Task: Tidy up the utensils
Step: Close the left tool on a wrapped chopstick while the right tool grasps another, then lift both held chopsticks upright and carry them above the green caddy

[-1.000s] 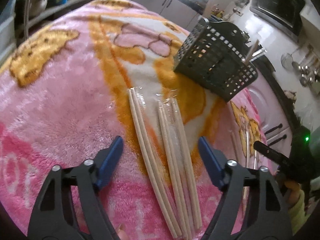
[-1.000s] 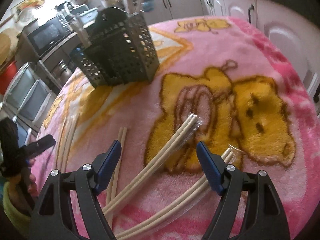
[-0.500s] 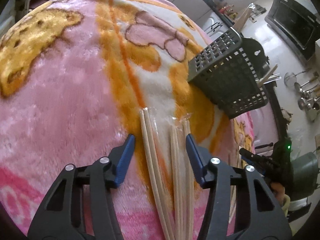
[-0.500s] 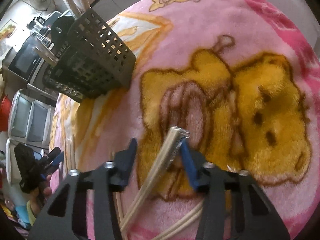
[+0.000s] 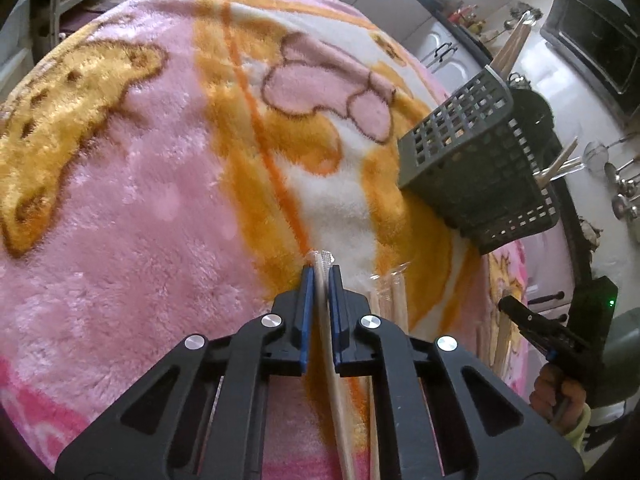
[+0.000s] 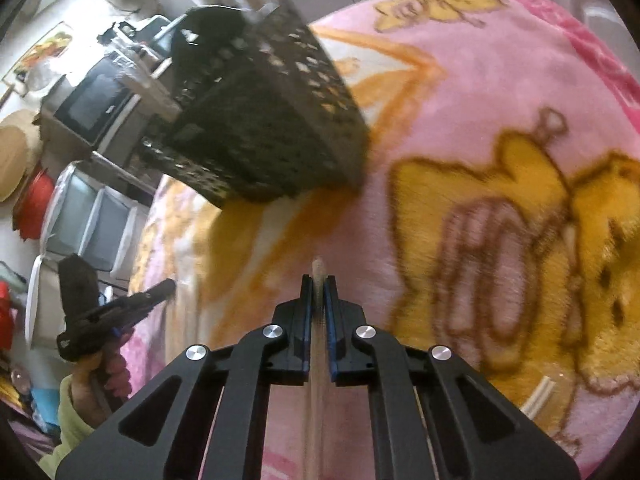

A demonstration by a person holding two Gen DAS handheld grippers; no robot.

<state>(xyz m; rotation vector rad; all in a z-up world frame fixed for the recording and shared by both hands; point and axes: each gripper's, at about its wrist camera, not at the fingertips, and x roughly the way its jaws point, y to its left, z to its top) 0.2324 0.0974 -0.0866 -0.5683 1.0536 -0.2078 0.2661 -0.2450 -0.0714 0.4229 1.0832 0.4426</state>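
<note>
Home kitchen. Right wrist view, upper left: microwave (image 6: 98, 98) on counter, framed food picture (image 6: 42, 50) on wall above, white appliance doors (image 6: 86, 220) below. Left wrist view, upper right: dark oven (image 5: 596, 44) on white counter, ladles and strainers (image 5: 616, 184) hanging at right edge, white cabinet doors with dark handles (image 5: 436, 46) along top. Work surface covered by fluffy pink cartoon blanket (image 5: 140, 200), domestic, not commercial. Dark perforated utensil caddy (image 5: 480, 176) standing on it, holding chopsticks.
</note>
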